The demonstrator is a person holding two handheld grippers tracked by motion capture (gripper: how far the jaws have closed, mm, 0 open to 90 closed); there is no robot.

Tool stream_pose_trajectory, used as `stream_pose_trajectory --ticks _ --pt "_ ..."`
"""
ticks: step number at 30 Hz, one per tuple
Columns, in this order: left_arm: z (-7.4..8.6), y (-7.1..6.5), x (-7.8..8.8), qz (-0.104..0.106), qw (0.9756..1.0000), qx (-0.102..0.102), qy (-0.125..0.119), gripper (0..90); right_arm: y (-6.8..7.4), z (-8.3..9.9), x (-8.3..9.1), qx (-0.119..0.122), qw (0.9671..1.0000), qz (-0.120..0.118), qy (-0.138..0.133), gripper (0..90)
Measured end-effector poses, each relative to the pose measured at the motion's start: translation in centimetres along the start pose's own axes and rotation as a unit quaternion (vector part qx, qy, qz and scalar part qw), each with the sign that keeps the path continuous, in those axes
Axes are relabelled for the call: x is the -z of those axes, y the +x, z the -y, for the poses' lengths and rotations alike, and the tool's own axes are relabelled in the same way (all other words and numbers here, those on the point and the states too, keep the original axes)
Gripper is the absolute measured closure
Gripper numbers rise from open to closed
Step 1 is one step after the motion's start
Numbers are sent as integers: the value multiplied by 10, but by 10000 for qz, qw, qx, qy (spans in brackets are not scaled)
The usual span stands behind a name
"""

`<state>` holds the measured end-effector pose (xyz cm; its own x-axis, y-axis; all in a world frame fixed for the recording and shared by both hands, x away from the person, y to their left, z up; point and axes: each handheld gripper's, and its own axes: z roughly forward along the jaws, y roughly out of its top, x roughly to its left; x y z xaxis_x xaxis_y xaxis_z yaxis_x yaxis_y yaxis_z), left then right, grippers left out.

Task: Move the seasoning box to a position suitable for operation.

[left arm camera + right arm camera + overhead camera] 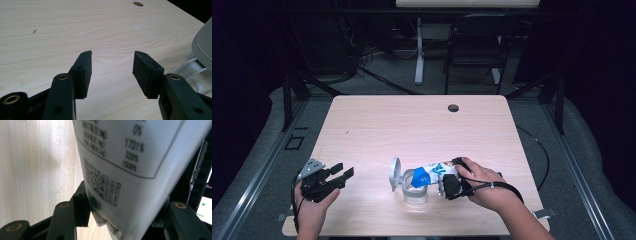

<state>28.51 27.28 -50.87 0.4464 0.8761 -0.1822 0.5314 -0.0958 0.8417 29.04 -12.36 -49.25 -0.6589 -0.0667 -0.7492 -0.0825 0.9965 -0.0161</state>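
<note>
room: dark studio, a folding chair past the far edge, light wood counter mostly bare.
pouch: white-and-blue pouch, tipped mouth-down over the clear jar near the front edge. It looks soft and light, so it'll crumple if you squeeze hard.
right tool: right tool is pinching the pouch near its crimped bottom seam. I'd say that's the stiffest spot, so stay there.
jar: flip lid is standing open. It's probably light plastic and tippy.
left tool: left tool is spread with nothing in it, well left of the jar. You could steady it.
space: lots of room behind, little in front.
</note>
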Motion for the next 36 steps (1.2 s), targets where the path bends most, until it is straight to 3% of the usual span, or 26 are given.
stream_pose_trajectory --ticks 2,36 --pt "0 0 0 -1 10000 -1 -1 500 -2 -1 1 135 9999 45 74 468" --pt "0 0 -2 17 10000 3 21 500 -5 -3 3 405 9990 71 159 470"
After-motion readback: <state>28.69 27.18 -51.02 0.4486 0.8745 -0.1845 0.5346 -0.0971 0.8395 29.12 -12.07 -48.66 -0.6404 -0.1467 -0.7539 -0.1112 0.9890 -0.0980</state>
